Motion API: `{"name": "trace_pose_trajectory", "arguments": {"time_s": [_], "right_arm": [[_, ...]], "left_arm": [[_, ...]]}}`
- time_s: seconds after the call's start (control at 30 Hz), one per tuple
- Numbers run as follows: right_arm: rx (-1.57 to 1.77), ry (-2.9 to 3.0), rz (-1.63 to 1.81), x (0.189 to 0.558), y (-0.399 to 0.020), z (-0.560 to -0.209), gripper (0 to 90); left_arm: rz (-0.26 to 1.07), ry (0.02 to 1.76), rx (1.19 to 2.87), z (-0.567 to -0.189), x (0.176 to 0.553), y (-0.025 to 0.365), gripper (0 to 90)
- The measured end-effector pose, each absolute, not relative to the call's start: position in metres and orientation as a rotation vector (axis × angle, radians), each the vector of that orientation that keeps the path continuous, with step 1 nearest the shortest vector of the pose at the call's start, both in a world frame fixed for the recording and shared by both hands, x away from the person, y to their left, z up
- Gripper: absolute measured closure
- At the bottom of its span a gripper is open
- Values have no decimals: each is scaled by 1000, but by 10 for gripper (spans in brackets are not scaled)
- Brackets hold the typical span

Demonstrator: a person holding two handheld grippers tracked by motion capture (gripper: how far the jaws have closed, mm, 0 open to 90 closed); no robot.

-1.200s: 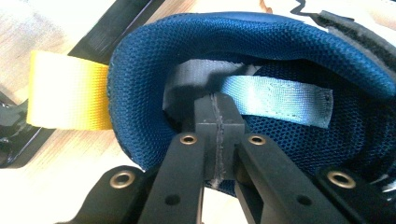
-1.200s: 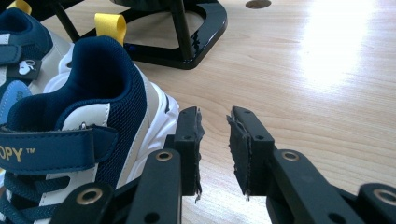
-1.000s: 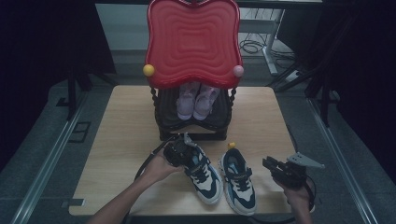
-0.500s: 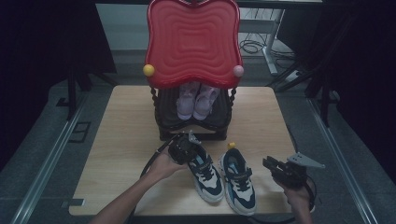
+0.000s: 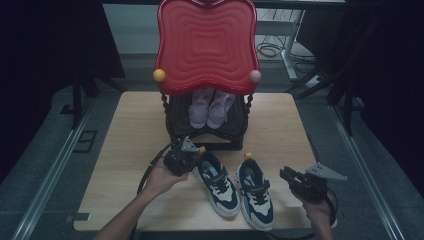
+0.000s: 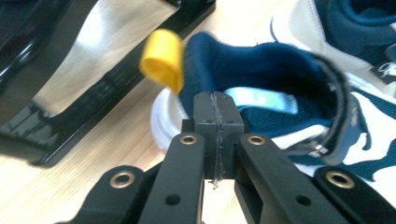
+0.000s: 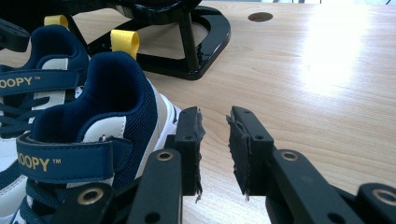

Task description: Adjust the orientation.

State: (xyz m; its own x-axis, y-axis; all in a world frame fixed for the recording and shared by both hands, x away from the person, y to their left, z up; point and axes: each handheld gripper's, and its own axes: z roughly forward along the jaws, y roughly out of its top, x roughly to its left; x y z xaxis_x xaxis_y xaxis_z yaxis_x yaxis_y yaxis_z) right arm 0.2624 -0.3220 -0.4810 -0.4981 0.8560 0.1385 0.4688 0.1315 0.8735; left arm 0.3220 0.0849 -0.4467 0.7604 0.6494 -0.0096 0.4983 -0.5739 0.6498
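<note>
The right shoe (image 7: 79, 140) has gold letters on its blue strap that read "OOPY" with a tiny TM mark, and the same letters show on the left shoe (image 7: 28, 79) beside it; the start of the word is cut off. Both shoes lie side by side near the front of the wooden table (image 5: 125, 130), with their heels toward the black shoe rack (image 5: 207, 135). The left gripper (image 6: 217, 123) is right at the heel of the left shoe, just under the yellow loop (image 6: 163, 58), and its jaws are pressed together with nothing clearly between them. The right gripper (image 7: 215, 140) sits just beside the right shoe, over bare table, and its jaws are spread a little with nothing in the gap. The shoes are dark blue and white, with laces, a strap and a yellow loop on each heel.
</note>
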Motion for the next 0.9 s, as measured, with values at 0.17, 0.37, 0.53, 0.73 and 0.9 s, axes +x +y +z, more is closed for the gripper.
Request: {"name": "trace_pose_trajectory", "arguments": {"time_s": [0.17,0.37,0.53,0.73,0.9], "right_arm": [[1276,2024,1320,263,-321,-482,729],[1277,2028,1318,263,-321,-483,729],[1283,2023,1319,264,-322,-484,729],[1288,2025,1316,264,-324,-485,729],[1292,2027,1316,264,-324,-486,729]], "left_arm": [[295,883,2291,-451,323,93,900],[291,884,2280,-451,323,92,900],[331,841,2297,-442,331,78,900],[355,785,2304,-420,348,59,900],[320,781,2351,-423,372,34,900]]}}
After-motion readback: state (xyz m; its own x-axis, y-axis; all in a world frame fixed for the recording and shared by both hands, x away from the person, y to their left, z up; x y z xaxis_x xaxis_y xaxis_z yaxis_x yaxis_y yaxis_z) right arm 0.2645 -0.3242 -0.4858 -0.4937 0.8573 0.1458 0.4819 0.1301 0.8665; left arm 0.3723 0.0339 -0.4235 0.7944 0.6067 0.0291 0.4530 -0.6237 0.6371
